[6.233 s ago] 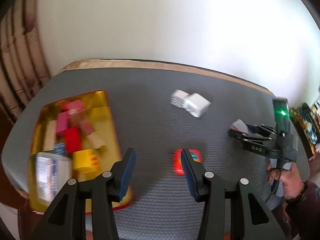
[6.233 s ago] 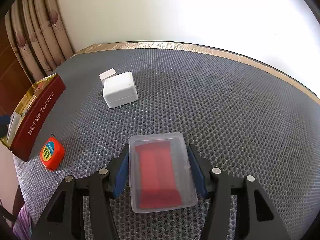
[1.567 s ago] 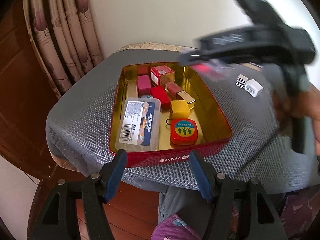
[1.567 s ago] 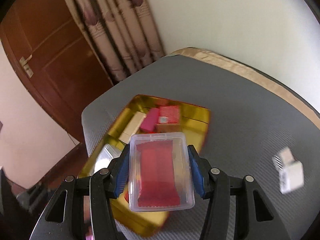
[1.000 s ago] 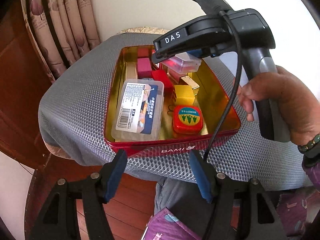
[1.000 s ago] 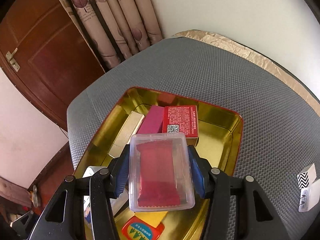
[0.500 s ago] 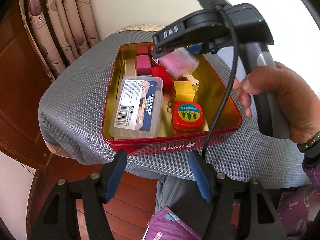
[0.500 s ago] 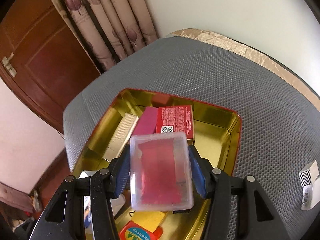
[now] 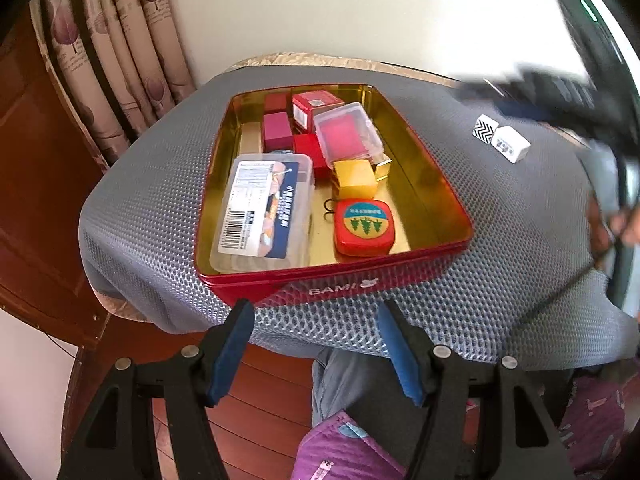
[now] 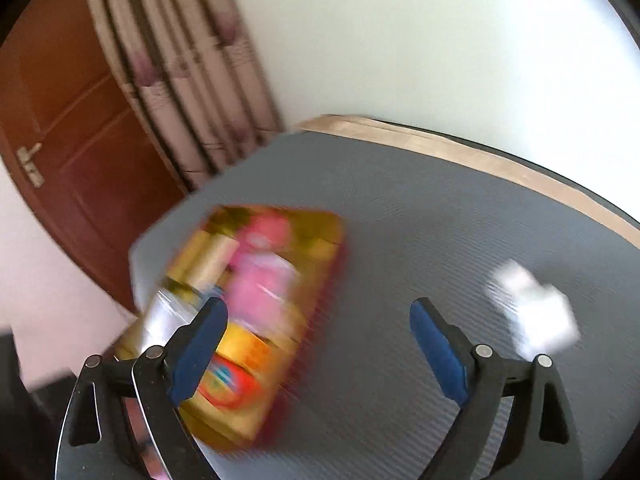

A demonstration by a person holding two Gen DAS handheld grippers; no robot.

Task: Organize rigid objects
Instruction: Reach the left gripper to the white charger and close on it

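Observation:
A red tin (image 9: 432, 208) with a gold inside sits on the grey mesh table (image 9: 500, 240). In it lie a clear case with a red card (image 9: 346, 136), a labelled clear box (image 9: 266, 204), a red tape measure (image 9: 363, 226), a yellow block (image 9: 355, 179) and several red and pink boxes. My left gripper (image 9: 314, 346) hangs open and empty off the near table edge. My right gripper (image 10: 318, 344) is opening wide with nothing between its jaws, over the mesh right of the blurred tin (image 10: 320, 292). In the left wrist view it is a dark blur (image 9: 568, 96) at the upper right.
A white charger (image 9: 510, 144) and a small zigzag-patterned cube (image 9: 485, 130) lie on the mesh right of the tin; in the right wrist view the charger (image 10: 536, 312) shows as a white smear. Curtains (image 9: 120, 60) and a wooden door (image 10: 80, 140) stand behind. A person's lap is below the table edge.
My right gripper let go of the clear red-card case, which now lies in the tin on the boxes. It opened wide and swung away to the right. My left gripper kept still.

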